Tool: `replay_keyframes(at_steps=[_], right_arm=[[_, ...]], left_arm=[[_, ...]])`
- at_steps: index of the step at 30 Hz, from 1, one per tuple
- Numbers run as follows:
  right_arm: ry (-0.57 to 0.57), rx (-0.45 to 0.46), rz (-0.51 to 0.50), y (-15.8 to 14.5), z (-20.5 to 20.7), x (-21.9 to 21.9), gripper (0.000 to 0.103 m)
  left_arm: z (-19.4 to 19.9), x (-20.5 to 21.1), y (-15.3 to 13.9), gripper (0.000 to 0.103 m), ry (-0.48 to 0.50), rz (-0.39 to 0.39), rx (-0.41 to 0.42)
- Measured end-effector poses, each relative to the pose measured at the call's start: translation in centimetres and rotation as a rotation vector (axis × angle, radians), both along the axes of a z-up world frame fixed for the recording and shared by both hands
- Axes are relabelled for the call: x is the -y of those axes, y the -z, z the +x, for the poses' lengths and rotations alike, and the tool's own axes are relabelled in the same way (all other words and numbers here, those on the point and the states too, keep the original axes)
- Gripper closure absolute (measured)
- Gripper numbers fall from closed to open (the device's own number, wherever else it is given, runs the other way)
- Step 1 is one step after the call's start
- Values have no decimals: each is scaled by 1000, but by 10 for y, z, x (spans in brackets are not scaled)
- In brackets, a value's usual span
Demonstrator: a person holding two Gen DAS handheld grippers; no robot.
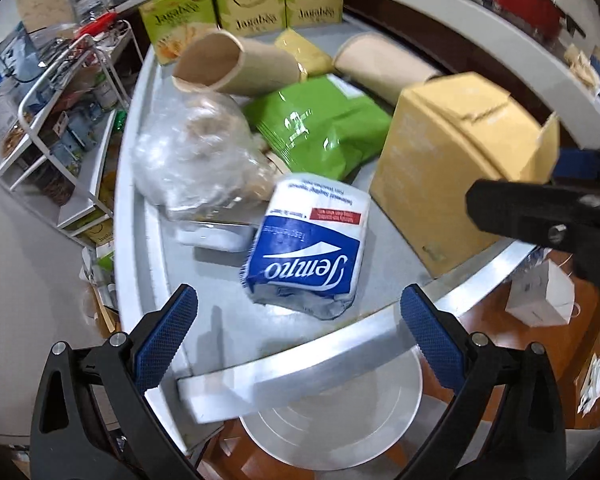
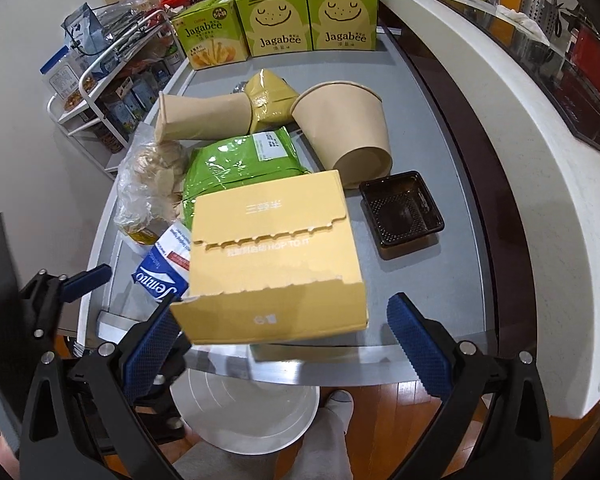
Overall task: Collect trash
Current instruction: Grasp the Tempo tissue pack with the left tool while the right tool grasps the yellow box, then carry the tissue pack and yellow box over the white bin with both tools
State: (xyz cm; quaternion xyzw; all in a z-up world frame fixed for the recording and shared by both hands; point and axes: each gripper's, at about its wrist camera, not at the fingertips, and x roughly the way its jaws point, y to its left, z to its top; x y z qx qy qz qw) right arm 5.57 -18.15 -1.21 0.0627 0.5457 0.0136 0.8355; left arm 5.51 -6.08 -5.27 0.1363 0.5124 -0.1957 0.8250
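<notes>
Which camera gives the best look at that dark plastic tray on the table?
The right wrist view. There the dark plastic tray sits fully in sight on the grey table, right of the yellow cardboard box, open side up. The left wrist view does not show it; the yellow box stands where it would be.

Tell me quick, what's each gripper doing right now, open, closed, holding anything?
Left gripper: open, holding nothing, aimed at the Tempo tissue pack.
Right gripper: open, holding nothing, jaws either side of the yellow cardboard box.

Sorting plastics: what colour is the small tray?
Dark brown, see-through tray; right wrist view shows it best.
</notes>
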Motion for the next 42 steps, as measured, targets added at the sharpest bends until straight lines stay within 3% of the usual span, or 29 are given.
replay_keyframes(at_steps=[7,13,14,15,16,17,21,26,29,36,42], right_arm=[[7,-16,7,5,9,2,4],[-17,-30,-14,11,12,-4,5],[-24,-28,-15,11,12,-4,7],[-31,-25,-10,11,12,-4,21],[-39,-26,2,12,11,-4,23],[-40,-22,6,11,11,-2,24],[-32,-19,41,10,10,3,24],[4,-22,86,6,6,16,24],[16,-16,104,1,4,21,25],[22,6,115,-6,3,25,25],[7,13,115,-7,4,23,25]], left_arm=[[16,-1,6,3,-8,-63,-35],[24,3,9,19,15,-66,-40],[24,3,9,24,18,-65,-38],[23,3,8,29,23,-62,-33],[22,3,7,32,26,-65,-32],[22,2,6,38,30,-68,-32],[18,-2,1,43,27,-97,-55],[16,-14,-10,44,7,-149,-63],[15,-28,-22,44,-21,-250,-83],[12,-53,-38,44,-64,-381,-107],[12,-62,-41,44,-103,-415,-106]])
